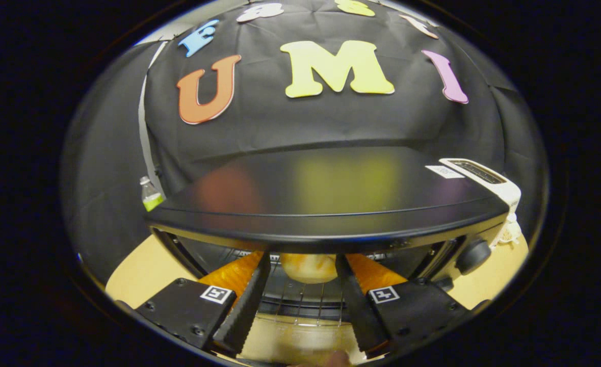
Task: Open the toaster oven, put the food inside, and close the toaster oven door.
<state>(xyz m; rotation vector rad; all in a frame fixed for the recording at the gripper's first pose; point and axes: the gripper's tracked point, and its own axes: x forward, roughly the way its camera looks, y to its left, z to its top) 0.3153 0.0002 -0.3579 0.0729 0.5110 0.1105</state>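
Bread (pixel 309 267) is sitting on the wire rack (pixel 300 300) inside the open toaster oven (pixel 325 204), just beyond the hand-held gripper (pixel 302 265), whose fingers are standing apart, gripping nothing. Placing looks done; next, I judge, comes backing out and lifting the lowered door (pixel 290 336) shut.

Gripper (pixel 300 265) at the lower centre of the frame, pointing forward and level. Fingers (pixel 244 300) spread apart, converging slightly toward their tips, serrated inner faces turned to each other. Tips at mid-frame, just below centre. Square markers on both finger mounts, lower left and lower right.
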